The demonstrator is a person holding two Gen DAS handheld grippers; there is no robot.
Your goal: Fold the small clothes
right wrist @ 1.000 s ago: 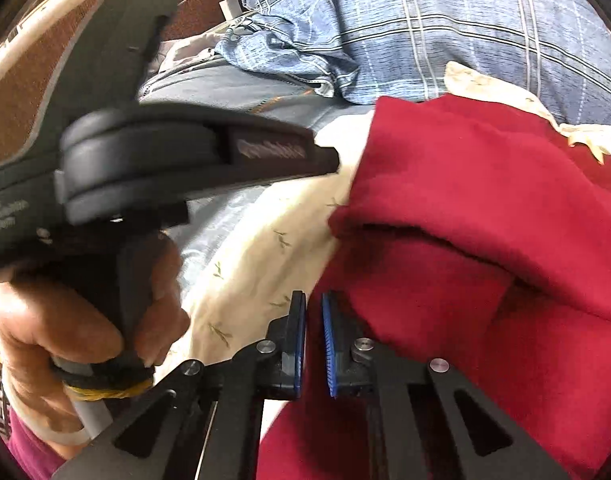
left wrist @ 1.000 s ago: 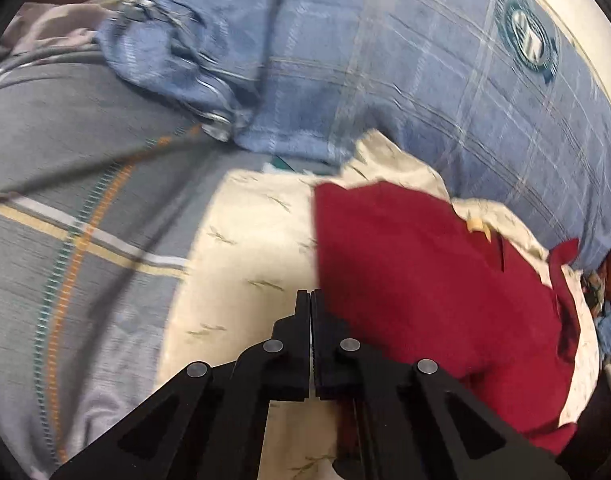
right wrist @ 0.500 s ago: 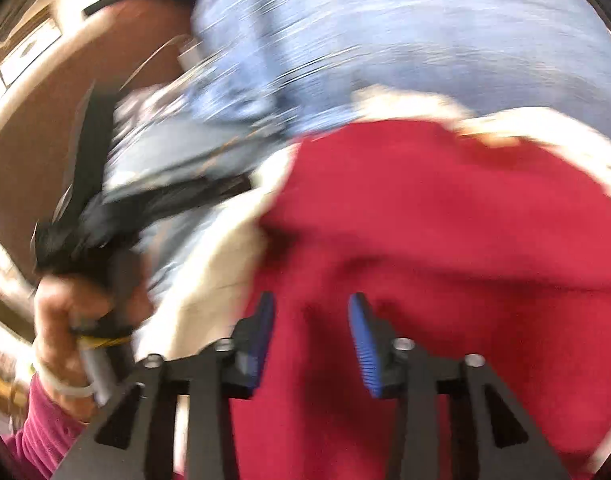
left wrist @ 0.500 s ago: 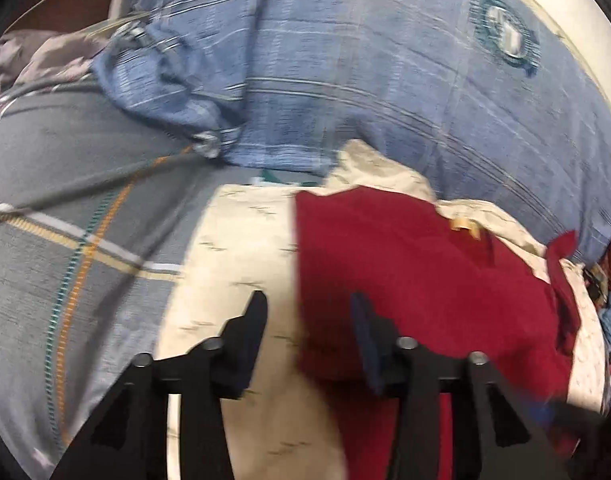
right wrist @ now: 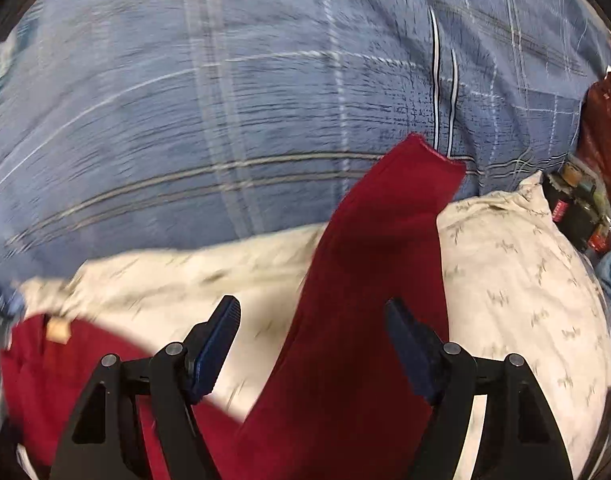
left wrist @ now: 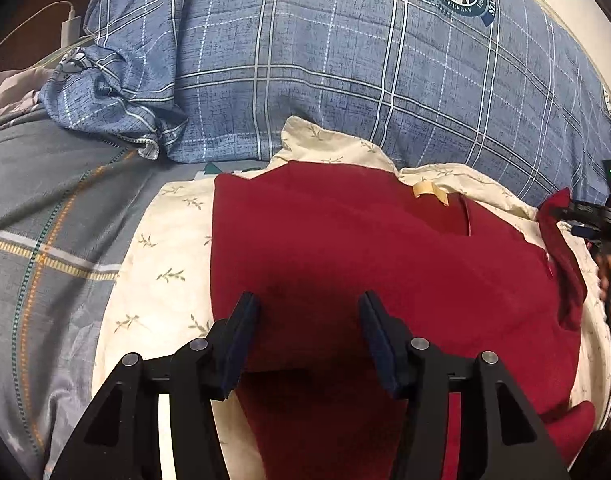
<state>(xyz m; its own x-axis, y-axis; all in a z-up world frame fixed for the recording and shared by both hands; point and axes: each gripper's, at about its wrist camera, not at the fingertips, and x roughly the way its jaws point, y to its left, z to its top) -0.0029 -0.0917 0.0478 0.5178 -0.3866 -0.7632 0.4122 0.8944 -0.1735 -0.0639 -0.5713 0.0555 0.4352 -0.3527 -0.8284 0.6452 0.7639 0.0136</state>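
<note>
Both grippers spread over the red top on the bed

The red top [left wrist: 365,248] lay flat on a cream cloth [left wrist: 161,276] beside a blue plaid quilt [left wrist: 325,60]. The left gripper [left wrist: 308,334] hung above its near edge, jaws opening, pads clear of the fabric. The right gripper [right wrist: 312,346] hung over the sleeve [right wrist: 369,264], jaws opening, gripping nothing; that view was blurred.

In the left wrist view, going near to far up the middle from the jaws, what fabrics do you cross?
Dark red garment → cream leaf-print cloth → blue plaid pillow.
</note>
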